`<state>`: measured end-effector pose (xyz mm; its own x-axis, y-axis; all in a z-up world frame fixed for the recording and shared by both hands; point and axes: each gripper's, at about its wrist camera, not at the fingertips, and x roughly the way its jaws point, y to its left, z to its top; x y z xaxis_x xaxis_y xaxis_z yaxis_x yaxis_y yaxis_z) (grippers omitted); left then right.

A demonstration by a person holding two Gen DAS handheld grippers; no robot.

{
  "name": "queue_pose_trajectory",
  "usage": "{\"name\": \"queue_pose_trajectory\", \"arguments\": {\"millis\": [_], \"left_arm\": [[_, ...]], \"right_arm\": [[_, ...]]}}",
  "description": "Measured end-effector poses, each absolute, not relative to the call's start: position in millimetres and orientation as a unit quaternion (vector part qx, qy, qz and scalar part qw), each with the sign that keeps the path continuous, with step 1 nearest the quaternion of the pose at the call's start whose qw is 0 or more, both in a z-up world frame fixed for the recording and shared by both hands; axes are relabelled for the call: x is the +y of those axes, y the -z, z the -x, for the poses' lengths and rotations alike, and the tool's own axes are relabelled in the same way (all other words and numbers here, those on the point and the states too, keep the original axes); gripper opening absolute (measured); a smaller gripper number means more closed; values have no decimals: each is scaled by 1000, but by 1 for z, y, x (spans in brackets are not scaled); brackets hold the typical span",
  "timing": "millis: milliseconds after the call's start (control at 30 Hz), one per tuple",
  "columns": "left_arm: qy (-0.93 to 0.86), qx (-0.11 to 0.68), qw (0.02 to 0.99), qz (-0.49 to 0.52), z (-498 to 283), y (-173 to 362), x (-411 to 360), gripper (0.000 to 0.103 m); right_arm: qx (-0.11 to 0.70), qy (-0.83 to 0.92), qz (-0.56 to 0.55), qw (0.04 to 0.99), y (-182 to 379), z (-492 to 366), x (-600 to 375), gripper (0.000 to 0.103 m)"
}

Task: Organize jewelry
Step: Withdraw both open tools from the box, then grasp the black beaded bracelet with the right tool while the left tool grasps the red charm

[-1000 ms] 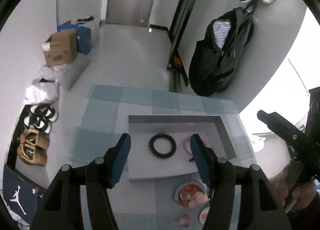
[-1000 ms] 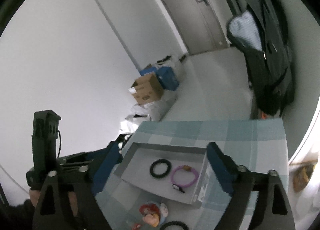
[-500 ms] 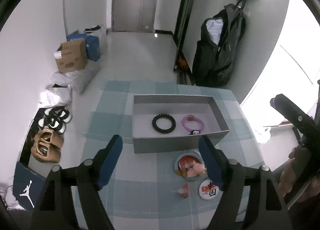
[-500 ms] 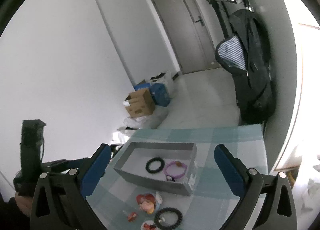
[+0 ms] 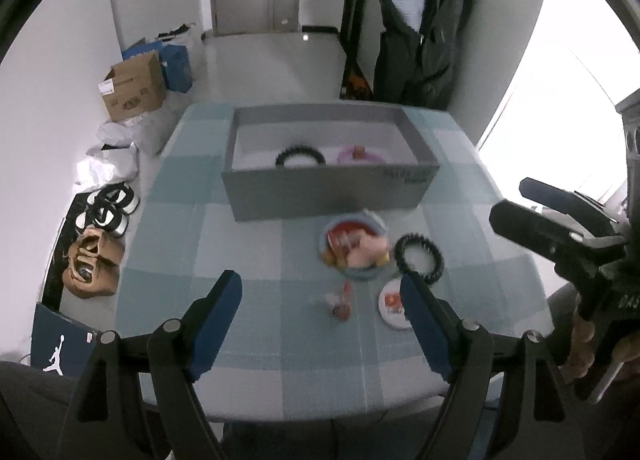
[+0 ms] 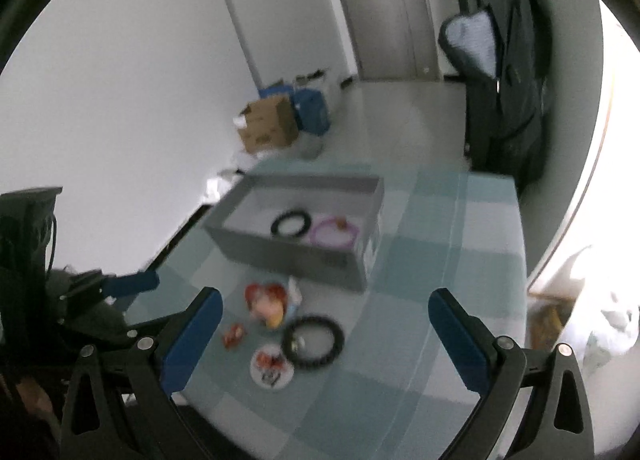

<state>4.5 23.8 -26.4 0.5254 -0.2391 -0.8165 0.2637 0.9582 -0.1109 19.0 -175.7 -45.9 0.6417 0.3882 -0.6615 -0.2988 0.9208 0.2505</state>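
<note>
From the left wrist view, the left gripper (image 5: 320, 314) hangs over the near edge of the bench (image 5: 240, 228) with its pale blue-and-white checked cloth, jaws spread wide with nothing between them. Straight ahead stands the open grey cardboard box (image 5: 328, 196); over its near wall only the far halves of a black beaded bracelet (image 5: 300, 156) and a pink ring bracelet (image 5: 360, 154) show on the white floor inside. In front of the box lie a round badge with a red-and-pink cartoon figure (image 5: 354, 246), a second black beaded bracelet (image 5: 420, 258) just beside it, a small red charm (image 5: 342, 302) and a white round badge (image 5: 394, 306) partly behind the right finger. This view alone shows the floor at left: a brown cardboard carton (image 5: 134, 86), black-and-white sandals (image 5: 108, 208) and tan shoes (image 5: 90, 264). The right gripper (image 5: 560, 220) juts in at the right edge.

The right wrist view is blurred. The right gripper (image 6: 326, 334) is also spread wide and empty, above the loose black bracelet (image 6: 312, 342) and the white badge (image 6: 272, 366). From this side both bracelets in the box (image 6: 296, 248) show whole, and the box's end wall. The left gripper (image 6: 120, 284) crosses at far left. A dark coat (image 6: 508, 100) hangs beyond the bench.
</note>
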Motion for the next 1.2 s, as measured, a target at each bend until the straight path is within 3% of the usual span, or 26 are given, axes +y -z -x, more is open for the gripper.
{"name": "queue_pose_trajectory", "arguments": {"millis": [900, 967, 1167, 1200], "left_arm": [[164, 545, 821, 43, -24, 66, 28, 77], [167, 546, 820, 46, -26, 67, 27, 73], [174, 550, 817, 12, -29, 71, 15, 43], [176, 551, 816, 6, -30, 71, 13, 33]], "right_arm": [[442, -186, -49, 876, 73, -18, -168, 101], [443, -187, -51, 876, 73, -19, -168, 98], [445, -181, -56, 875, 74, -21, -171, 98], [446, -182, -59, 874, 75, -22, -172, 98]]}}
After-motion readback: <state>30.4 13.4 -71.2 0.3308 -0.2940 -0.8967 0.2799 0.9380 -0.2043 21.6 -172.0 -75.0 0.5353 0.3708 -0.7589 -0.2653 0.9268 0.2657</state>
